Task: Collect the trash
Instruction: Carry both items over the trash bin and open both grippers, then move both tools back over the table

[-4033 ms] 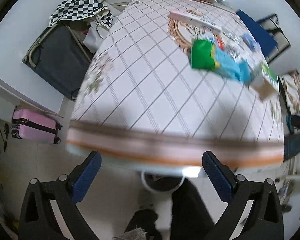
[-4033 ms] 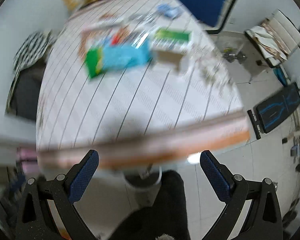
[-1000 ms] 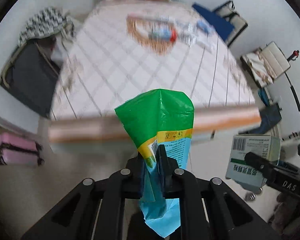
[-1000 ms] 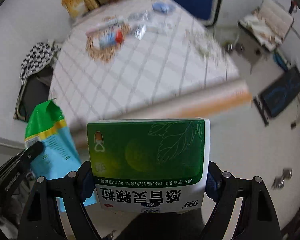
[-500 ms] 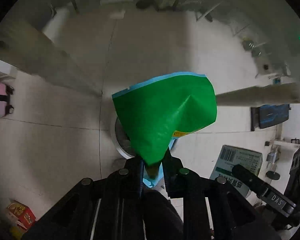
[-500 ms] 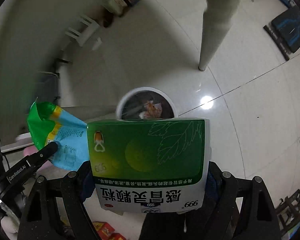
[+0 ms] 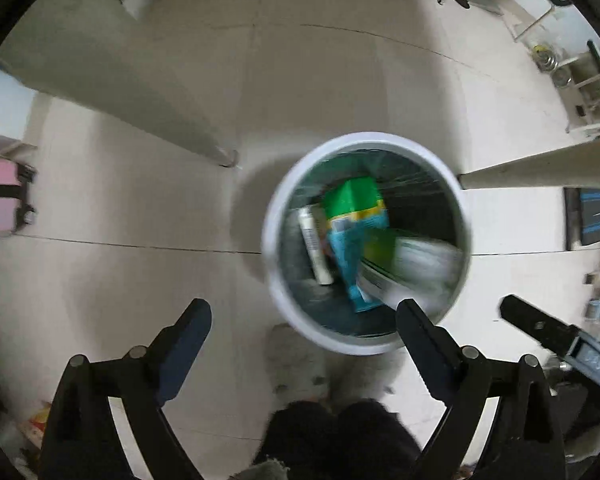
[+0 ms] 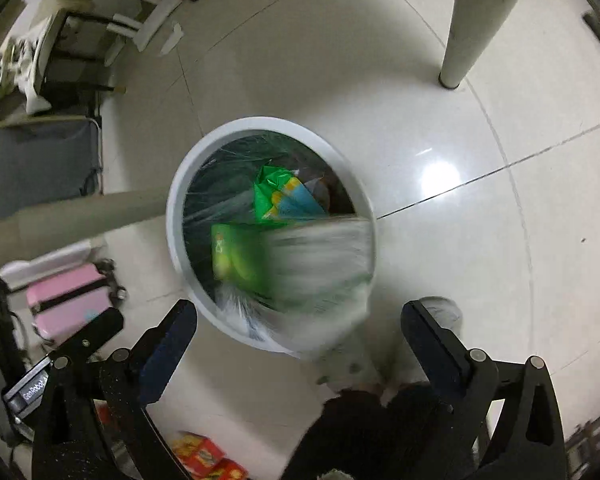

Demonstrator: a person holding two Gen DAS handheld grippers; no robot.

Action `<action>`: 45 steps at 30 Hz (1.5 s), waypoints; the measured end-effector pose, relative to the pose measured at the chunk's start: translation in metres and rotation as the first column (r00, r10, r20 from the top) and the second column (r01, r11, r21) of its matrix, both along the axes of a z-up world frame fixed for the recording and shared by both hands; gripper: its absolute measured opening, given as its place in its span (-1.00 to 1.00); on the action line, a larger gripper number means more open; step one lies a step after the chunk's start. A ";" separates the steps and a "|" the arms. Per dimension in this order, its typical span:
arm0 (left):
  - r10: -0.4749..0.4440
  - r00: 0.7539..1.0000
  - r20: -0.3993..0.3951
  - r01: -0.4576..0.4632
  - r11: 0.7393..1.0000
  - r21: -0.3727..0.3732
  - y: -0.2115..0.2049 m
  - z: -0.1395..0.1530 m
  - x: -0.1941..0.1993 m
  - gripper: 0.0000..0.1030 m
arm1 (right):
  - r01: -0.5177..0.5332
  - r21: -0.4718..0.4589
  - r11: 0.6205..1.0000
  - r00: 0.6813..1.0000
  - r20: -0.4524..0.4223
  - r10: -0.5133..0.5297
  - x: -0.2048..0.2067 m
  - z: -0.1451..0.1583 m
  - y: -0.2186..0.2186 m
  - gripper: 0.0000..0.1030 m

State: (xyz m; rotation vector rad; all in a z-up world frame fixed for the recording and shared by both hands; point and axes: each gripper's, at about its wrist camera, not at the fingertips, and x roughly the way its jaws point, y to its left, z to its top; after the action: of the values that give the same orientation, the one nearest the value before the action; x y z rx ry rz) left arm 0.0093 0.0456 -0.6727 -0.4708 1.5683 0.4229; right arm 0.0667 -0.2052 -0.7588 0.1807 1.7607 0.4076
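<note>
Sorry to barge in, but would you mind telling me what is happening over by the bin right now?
A person is collecting trash with a handheld gripper in each hand. Both the left gripper and the right gripper are open and empty above the white trash bin on the floor. The green-and-blue snack bag is inside it, and the green-and-white medicine box, blurred, is at the bin's mouth, apparently dropping in.

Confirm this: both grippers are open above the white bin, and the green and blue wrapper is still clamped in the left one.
Not quite. The left gripper is open and holds nothing; the left wrist view shows the green and blue wrapper inside the white bin. The right gripper is open above it too.
</note>
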 end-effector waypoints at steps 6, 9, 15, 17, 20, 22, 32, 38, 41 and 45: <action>-0.010 1.000 -0.019 0.012 0.995 0.096 -0.016 0.045 -0.013 0.84 | -0.130 -0.160 0.979 0.984 0.097 0.146 -0.012 0.032 0.012 1.00; -0.014 1.000 -0.007 0.015 0.994 0.109 -0.021 0.068 -0.016 0.84 | -0.193 -0.221 0.956 0.965 0.135 0.226 -0.016 0.054 0.015 1.00; -0.008 1.000 0.006 0.007 0.996 0.093 -0.038 0.105 -0.030 0.84 | -0.238 -0.280 0.930 0.937 0.186 0.296 -0.021 0.109 0.018 1.00; -0.002 1.000 0.015 0.000 0.996 0.086 -0.041 0.120 -0.030 0.84 | -0.242 -0.280 0.929 0.931 0.201 0.304 -0.021 0.129 0.017 0.99; 0.006 1.000 0.030 -0.008 0.997 0.079 -0.040 0.143 -0.033 0.84 | -0.253 -0.288 0.924 0.919 0.228 0.323 -0.023 0.163 0.018 0.99; 0.008 0.999 0.039 -0.011 0.997 0.080 -0.037 0.158 -0.036 0.84 | -0.257 -0.286 0.923 0.914 0.238 0.329 -0.025 0.185 0.018 0.99; -0.022 0.996 0.087 0.014 0.996 0.094 -0.040 0.255 -0.048 0.84 | -0.252 -0.260 0.932 0.900 0.290 0.324 -0.036 0.312 0.016 0.99; -0.032 0.994 0.108 0.022 0.996 0.091 -0.035 0.315 -0.055 0.84 | -0.250 -0.238 0.938 0.902 0.294 0.315 -0.049 0.389 0.015 0.99; -0.020 0.992 0.124 0.007 0.995 0.104 -0.028 0.343 -0.052 0.84 | -0.241 -0.225 0.944 0.906 0.296 0.302 -0.051 0.422 0.016 0.99; -0.015 0.984 0.180 -0.009 0.991 0.135 -0.018 0.378 -0.033 0.84 | -0.201 -0.176 0.964 0.918 0.310 0.248 -0.042 0.472 0.023 0.99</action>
State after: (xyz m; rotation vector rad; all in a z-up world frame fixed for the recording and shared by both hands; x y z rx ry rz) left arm -0.0242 0.0275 -0.2950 -0.3907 1.3554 0.4681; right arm 0.0247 -0.1823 -0.2873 -0.1859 1.4740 0.4495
